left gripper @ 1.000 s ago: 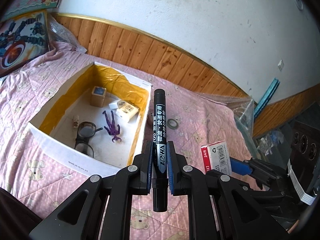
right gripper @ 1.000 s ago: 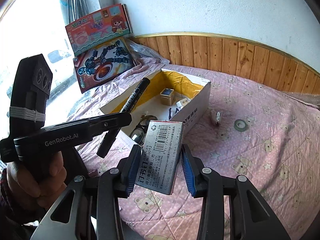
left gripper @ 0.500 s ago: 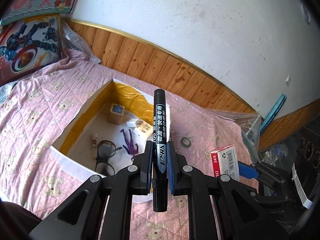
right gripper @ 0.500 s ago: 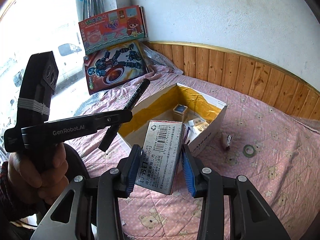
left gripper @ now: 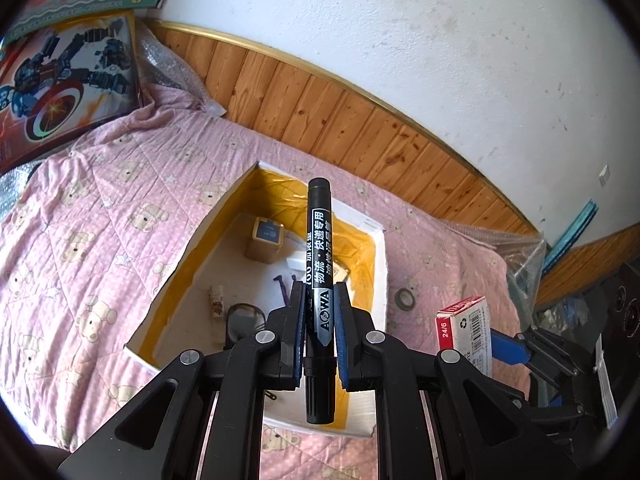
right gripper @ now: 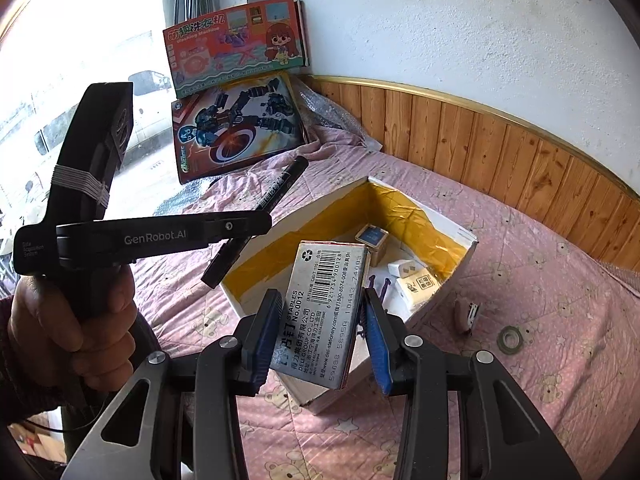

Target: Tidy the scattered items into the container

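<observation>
Left wrist view: left gripper [left gripper: 320,322] is clamping a marker [left gripper: 319,264] above the box [left gripper: 380,264]; right gripper [right gripper: 320,320] is clamping a staples carton [right gripper: 320,312]. Several items are lying inside; tape ring [right gripper: 510,337] and clip [right gripper: 466,314] are waiting beside the box.

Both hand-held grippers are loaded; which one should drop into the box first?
Probably left: its hand-held gripper holds the black marker pen apparently over the yellow-lined white cardboard box. The right holds the grey staples box nearer the box's corner.

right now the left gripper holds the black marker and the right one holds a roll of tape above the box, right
Not quite. The right gripper is shut on the staples box, as the right wrist view shows; the tape roll lies on the quilt. The left gripper does hold the black marker.
</observation>
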The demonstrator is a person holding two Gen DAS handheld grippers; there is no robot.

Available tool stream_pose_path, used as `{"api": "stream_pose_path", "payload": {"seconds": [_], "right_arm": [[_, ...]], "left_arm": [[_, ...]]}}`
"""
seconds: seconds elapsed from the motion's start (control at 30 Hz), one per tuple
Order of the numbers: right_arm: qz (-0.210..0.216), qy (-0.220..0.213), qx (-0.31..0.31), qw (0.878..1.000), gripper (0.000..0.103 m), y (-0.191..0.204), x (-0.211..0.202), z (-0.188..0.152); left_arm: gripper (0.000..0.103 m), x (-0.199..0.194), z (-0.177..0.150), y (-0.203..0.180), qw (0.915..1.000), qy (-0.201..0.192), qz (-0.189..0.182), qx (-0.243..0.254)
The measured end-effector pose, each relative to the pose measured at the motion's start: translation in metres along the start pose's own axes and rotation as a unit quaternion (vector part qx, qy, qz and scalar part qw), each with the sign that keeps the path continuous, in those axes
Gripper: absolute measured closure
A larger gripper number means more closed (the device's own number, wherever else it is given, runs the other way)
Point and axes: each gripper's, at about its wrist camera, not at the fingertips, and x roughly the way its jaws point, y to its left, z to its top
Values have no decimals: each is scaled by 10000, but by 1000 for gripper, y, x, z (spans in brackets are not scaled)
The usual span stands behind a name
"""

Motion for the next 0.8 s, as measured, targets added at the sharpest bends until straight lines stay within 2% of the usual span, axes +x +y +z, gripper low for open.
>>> {"api": "stream_pose_path", "payload": {"seconds": [0.4,0.63,0.8], "right_arm": [[148,486,-195,9985,61,-11,64,13],[319,853,-224,9956,61,-17,98,8],[462,1113,-136,9926,61,-25,118,3]], "left_arm": [[90,75,23,22,9948,884,172,-471],[90,120,25,39,9847,1404,338,-977],[90,142,25,45,9792,1557,481,-1212]]}}
